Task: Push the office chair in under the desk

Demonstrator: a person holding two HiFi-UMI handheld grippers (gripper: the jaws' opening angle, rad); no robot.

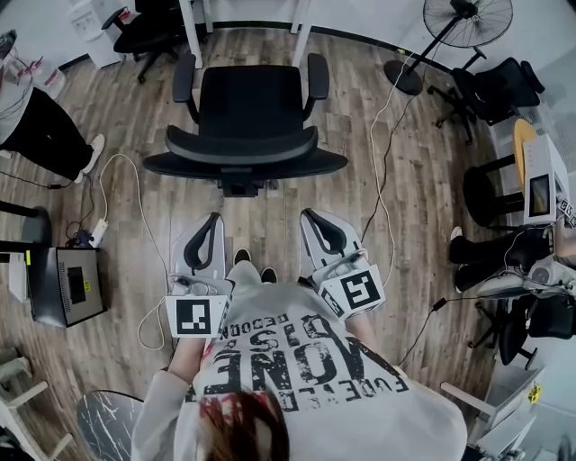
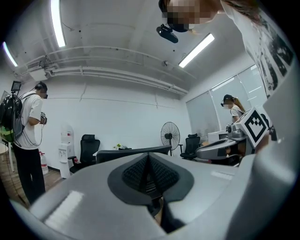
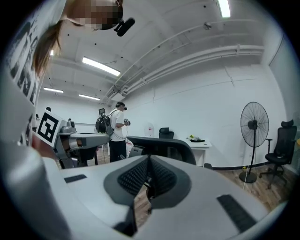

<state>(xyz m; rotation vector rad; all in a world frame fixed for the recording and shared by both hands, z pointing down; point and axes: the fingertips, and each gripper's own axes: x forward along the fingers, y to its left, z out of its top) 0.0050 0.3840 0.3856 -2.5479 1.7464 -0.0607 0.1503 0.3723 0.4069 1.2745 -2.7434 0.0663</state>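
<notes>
The black office chair (image 1: 245, 151) stands in front of me with its backrest toward me and its seat facing the white desk legs (image 1: 193, 32) at the top of the head view. My left gripper (image 1: 212, 221) and right gripper (image 1: 312, 217) are both shut and hold nothing. They hover side by side just short of the backrest, without touching it. The backrest's top edge (image 2: 133, 151) shows just beyond the shut jaws in the left gripper view. In the right gripper view the backrest (image 3: 165, 145) is beyond the jaws and the white desk (image 3: 200, 143) is behind it.
A standing fan (image 1: 461, 25) and more black chairs (image 1: 493, 88) are at the far right. White cables (image 1: 123, 194) run over the wood floor on both sides of the chair. A person (image 1: 45, 135) stands at the left, near a black box (image 1: 65, 285).
</notes>
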